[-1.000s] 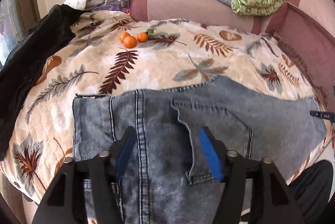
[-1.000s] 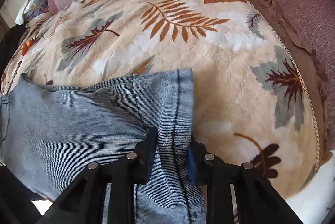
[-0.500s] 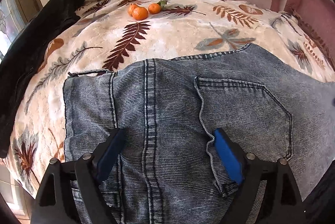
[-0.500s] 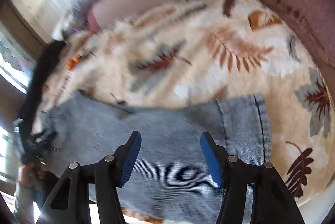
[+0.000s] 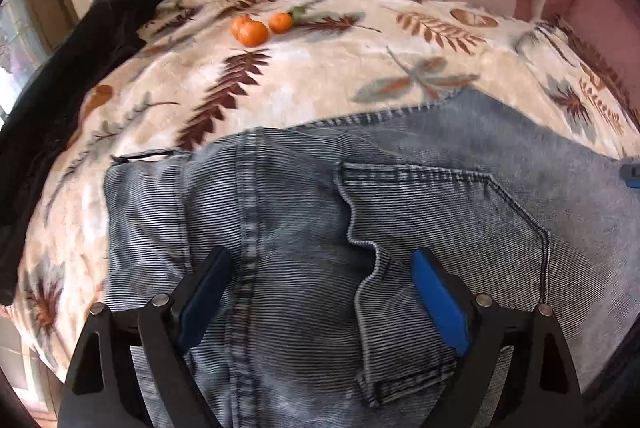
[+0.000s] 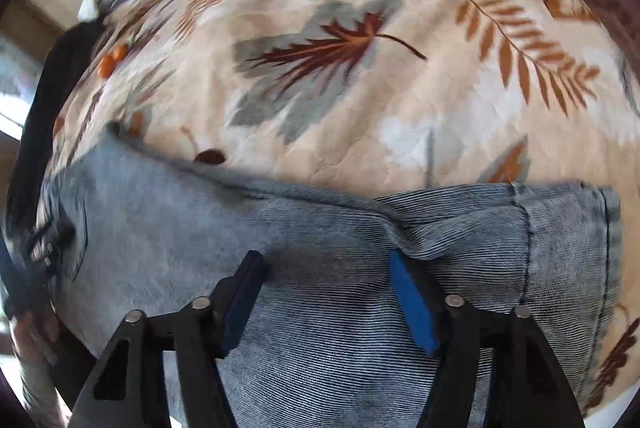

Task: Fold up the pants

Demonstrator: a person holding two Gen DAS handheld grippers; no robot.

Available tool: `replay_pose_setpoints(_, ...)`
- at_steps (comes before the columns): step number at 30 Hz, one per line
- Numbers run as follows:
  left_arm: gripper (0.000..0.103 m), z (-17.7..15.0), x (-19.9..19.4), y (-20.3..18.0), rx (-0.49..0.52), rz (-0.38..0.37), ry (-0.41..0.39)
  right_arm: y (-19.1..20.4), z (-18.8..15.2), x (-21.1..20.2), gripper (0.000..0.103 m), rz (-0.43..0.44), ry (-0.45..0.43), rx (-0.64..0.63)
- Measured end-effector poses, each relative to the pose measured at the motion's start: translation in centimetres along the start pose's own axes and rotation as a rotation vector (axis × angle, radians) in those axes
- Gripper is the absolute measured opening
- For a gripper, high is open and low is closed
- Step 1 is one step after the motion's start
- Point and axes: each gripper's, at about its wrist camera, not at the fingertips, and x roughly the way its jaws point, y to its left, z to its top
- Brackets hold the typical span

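The left hand-held gripper [image 5: 320, 292] hung with its jaws spread wide over the seat and back pocket of the jeans [image 5: 360, 228], gripping nothing. The right hand-held gripper [image 6: 324, 292] was likewise spread over a leg. The jeans [image 6: 280, 248] lay flat along the bed's near edge, on the leaf-patterned blanket [image 5: 320, 76]. Three oranges [image 5: 256, 28] sat near the bed's far edge.

Bright daylight fills both views, strongest from a window [image 6: 16, 100] at the left edge, where it blows out to white glare, and the pale leaf-print blanket [image 5: 320, 68] looks washed out in patches. The fisheye lens bulges the bed and bends straight lines toward a black vignette in the corners. The right wrist view is smeared by motion blur toward its edges, while the jeans [image 6: 320, 236] lie sharper at centre; soft shadows sit under the tongs.
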Motion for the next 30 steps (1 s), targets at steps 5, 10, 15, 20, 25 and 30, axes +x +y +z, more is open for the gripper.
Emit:
replay_pose_setpoints(5, 0.091, 0.0, -0.3, 1.9, -0.118, -0.094, -0.006, 4.5, 0.2, -2.0, 0.068, 0.106, -0.043, -0.108)
replay_pose_setpoints(10, 0.091, -0.5, -0.6, 2.8, -0.156, -0.111, -0.004, 2.2, 1.2, 1.0, 0.061, 0.144, 0.007, 0.055)
replay_pose_setpoints(15, 0.091, -0.6, -0.7, 3.2, -0.147, -0.137, -0.013, 5.9, 1.6, -0.8, 0.063, 0.286, 0.007, -0.021)
replay_pose_setpoints(20, 0.091, -0.8, -1.1, 3.7, -0.157, -0.159, -0.018, 3.6, 1.8, 2.7, 0.069, 0.214, -0.002, 0.116)
replay_pose_setpoints(25, 0.091, -1.1, -1.3, 3.6, -0.12, -0.16, -0.02, 8.9, 4.0, -0.5, 0.069, 0.1, -0.062, -0.054)
replay_pose_setpoints(30, 0.091, -1.1, -1.4, 3.9, -0.137, -0.175, -0.023, 16.2, 5.3, 2.0, 0.069, 0.082, 0.036, -0.259)
